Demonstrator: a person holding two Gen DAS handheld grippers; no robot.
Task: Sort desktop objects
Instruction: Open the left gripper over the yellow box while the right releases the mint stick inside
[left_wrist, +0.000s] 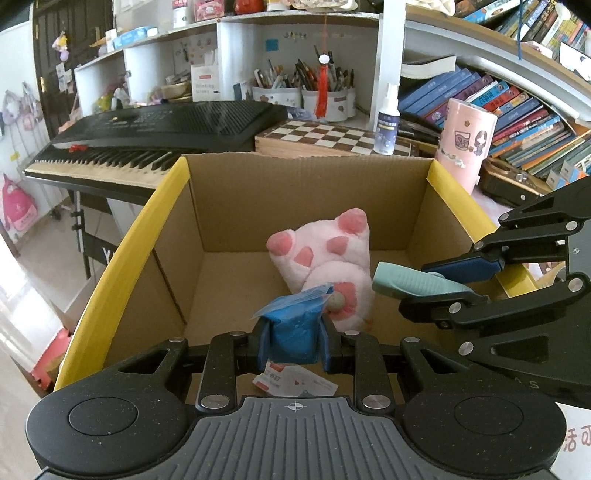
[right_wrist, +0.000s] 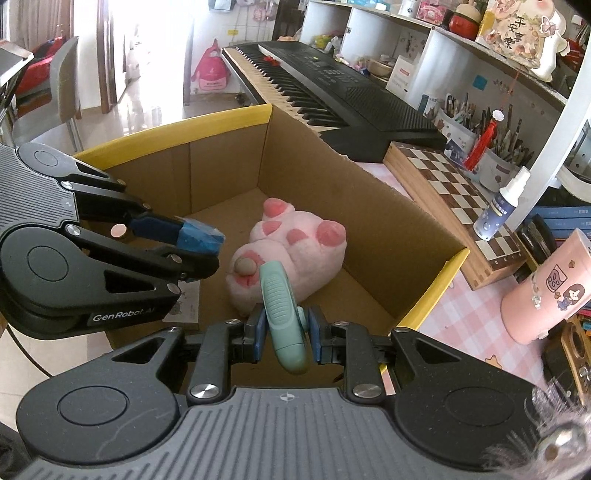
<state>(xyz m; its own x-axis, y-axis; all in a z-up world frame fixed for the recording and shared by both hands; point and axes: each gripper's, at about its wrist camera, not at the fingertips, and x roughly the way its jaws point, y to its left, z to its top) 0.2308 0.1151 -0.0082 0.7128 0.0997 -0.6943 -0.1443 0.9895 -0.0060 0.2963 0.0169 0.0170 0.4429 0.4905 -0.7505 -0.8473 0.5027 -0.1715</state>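
Note:
An open cardboard box (left_wrist: 236, 206) (right_wrist: 369, 206) with yellow-taped rims holds a pink plush paw (left_wrist: 332, 254) (right_wrist: 295, 243) and a small printed card (left_wrist: 295, 382). My left gripper (left_wrist: 293, 341) (right_wrist: 207, 240) is shut on a blue packet (left_wrist: 293, 328) (right_wrist: 201, 236) and hangs over the box. My right gripper (right_wrist: 286, 334) (left_wrist: 443, 275) is shut on a mint-green plastic tool with a ribbed handle (right_wrist: 282, 310) (left_wrist: 410, 282), held above the box's near right side, close to the plush.
A black keyboard (left_wrist: 155, 129) stands behind the box. A chessboard (left_wrist: 332, 138), a spray bottle (left_wrist: 387, 122), a pink cylinder (left_wrist: 465, 140), pen pots (left_wrist: 306, 96) and shelves of books (left_wrist: 509, 110) sit at the back right.

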